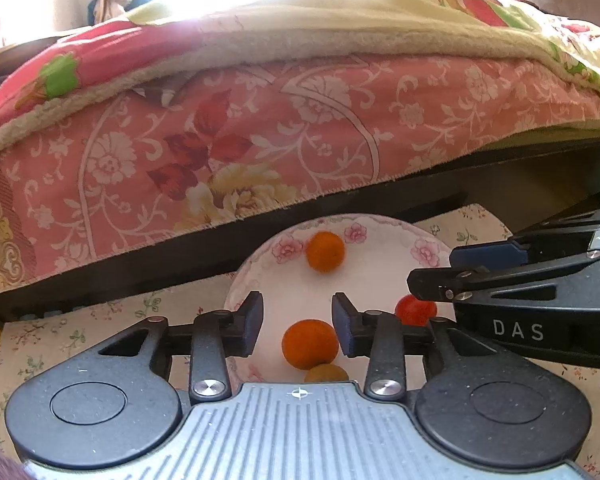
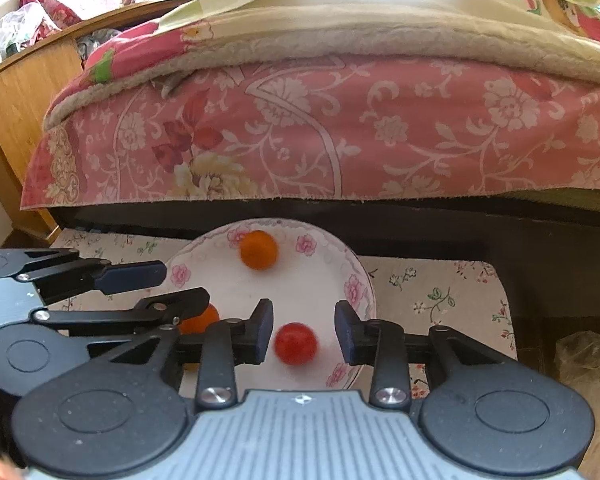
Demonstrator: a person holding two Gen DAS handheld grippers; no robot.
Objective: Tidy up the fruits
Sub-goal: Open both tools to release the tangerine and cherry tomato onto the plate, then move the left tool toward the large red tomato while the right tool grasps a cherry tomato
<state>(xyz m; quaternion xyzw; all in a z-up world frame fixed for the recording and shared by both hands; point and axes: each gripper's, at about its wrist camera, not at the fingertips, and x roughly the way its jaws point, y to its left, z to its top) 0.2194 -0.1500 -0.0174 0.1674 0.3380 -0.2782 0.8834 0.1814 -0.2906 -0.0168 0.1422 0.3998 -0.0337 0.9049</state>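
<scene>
Both claws tilted down over the floral plate (image 2: 356, 280) on the bench (image 2: 440, 292) by the bed. The left claw (image 1: 297, 322) stood open around an orange fruit (image 1: 310, 344); the right claw (image 2: 304, 332) stood open around a red tomato (image 2: 296, 343), neither touching.

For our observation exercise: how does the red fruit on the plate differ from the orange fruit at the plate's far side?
The red fruit is red; the far orange fruit is orange. The red fruit lies between the right gripper's open jaws, untouched; the orange one lies clear of both grippers. Both are small, round, and on the flowered plate.
</scene>
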